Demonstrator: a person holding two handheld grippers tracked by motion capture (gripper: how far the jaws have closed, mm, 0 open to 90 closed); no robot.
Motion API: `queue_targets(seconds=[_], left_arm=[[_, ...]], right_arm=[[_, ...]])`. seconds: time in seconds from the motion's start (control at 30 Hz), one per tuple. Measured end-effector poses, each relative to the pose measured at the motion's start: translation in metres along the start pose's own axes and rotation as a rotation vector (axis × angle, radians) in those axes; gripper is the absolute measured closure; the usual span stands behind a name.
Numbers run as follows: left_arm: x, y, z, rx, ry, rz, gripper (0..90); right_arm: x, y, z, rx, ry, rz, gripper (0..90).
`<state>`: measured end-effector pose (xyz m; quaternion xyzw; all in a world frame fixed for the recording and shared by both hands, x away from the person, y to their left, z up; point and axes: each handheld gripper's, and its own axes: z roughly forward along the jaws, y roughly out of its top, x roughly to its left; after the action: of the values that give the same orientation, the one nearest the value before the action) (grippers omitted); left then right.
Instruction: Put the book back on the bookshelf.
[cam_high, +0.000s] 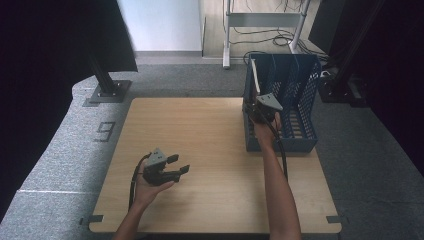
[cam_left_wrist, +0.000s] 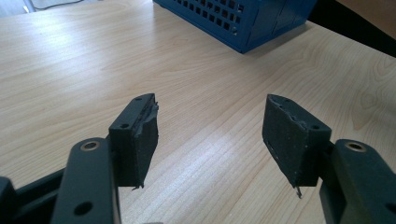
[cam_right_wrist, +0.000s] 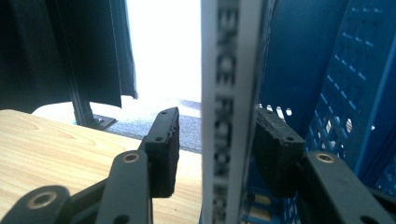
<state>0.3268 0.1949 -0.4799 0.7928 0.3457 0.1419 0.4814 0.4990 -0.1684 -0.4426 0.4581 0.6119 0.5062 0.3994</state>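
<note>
A: Book (cam_right_wrist: 232, 112) first. It stands upright, white spine w/ black lettering toward the right gripper's camera, at the near left corner of the blue file rack (cam_high: 295, 100), which sits on the table's (cam_high: 210, 150) far right. In the high view it's just a pale strip at the rack's left compartment.

B: Right gripper (cam_right_wrist: 217, 149) got it?

A: Not clearly. Jaws straddle the spine. The right pad (cam_right_wrist: 275, 154) looks to be against it or nearly so; the left pad (cam_right_wrist: 166, 149) stands off w/ a visible gap. So spread apart, not clamped, as far as I can judge.

B: Advice for the step?

A: Looks like either taking the book or letting go of it in the slot; can't tell which. Either way, keep the spine vertical and centred btwn the pads. If gripping, close evenly so the book doesn't twist against the rack wall. If releasing, back straight out along the jaws, no sideways drag, or the book may tip.

B: Left gripper (cam_high: 172, 167)?

A: Idle, held low over bare wood at the table's near left, well apart from the rack. Jaws wide open, nothing btwn them. Could steady the rack if it slides.
</note>
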Motion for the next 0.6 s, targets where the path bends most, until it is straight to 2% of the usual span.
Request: queue_targets(seconds=[0.13, 0.27, 0.53, 0.6], left_arm=[[-0.0003, -0.0001, 0.0006, 0.003, 0.001, 0.001, 36.1], [-0.0002, -0.0001, 0.0009, 0.005, 0.000, 0.001, 36.1], [-0.0007, -0.0002, 0.0014, 0.006, -0.001, 0.003, 36.1], [-0.0008, -0.0002, 0.0013, 0.005, 0.000, 0.003, 36.1]], right_arm=[[-0.0014, -0.0023, -0.0015, 0.002, 0.006, 0.011, 49.8], [-0.0020, -0.0017, -0.0022, 0.008, 0.008, 0.001, 49.0], [-0.0034, 0.0010, -0.0057, -0.003, -0.012, -0.002, 50.9], [-0.0034, 0.0020, -0.0066, -0.004, -0.025, -0.013, 59.5]])
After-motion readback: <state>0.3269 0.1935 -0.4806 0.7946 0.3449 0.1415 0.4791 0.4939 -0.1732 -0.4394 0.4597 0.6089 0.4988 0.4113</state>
